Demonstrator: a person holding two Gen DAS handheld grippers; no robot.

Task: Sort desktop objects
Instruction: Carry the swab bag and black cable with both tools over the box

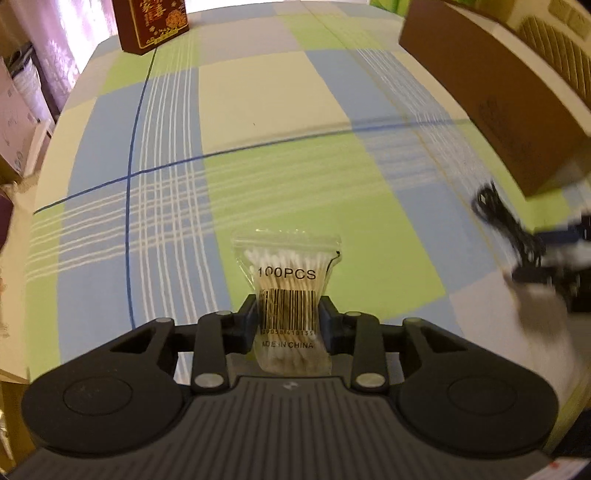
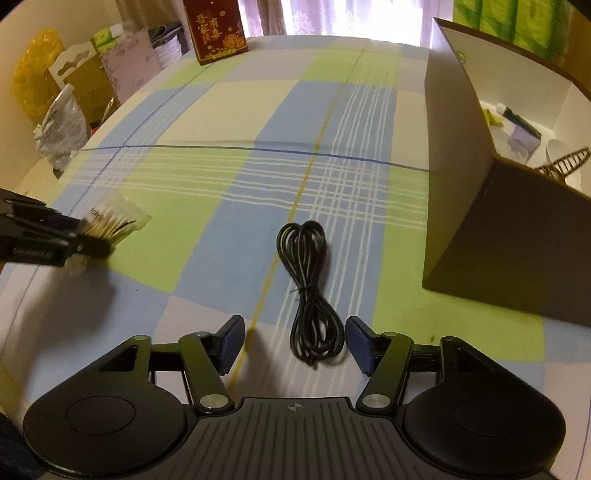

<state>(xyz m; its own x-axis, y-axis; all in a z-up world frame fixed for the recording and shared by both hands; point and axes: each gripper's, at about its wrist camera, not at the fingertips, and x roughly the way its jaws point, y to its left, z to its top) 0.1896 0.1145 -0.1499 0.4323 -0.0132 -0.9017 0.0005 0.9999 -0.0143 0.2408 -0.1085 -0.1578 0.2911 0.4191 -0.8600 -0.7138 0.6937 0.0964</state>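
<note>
the bag of cotton swabs [image 1: 290,291] sits pinched between our left gripper [image 1: 288,325] pads, a small clear plastic zip pouch, crinkled and glossy, packed with wooden sticks tipped in white fluff; a printed barcode label and the words "100pcs" face the left wrist camera. the blue-faced pads press flat on both sides of the pouch at its lower half. from the right wrist view the same pouch [image 2: 110,221] pokes out of the black tongs at the left edge, over the checked tablecloth [image 2: 229,177], a soft woven cloth in pale green, blue and cream squares with thin white stripes.

our right gripper [image 2: 295,347] has its tongs spread, holding nothing. between the two blue pads and just ahead of them lies a coiled black cable [image 2: 308,295], thin and rubbery, looped into a long figure-eight and cinched at its waist by a tie.

to the right stands an open cardboard box [image 2: 491,236], brown outside, white inside, with small items in it that we cannot make out clearly. at the far end of the table stands a red carton [image 2: 216,29] with gold lettering.
</note>
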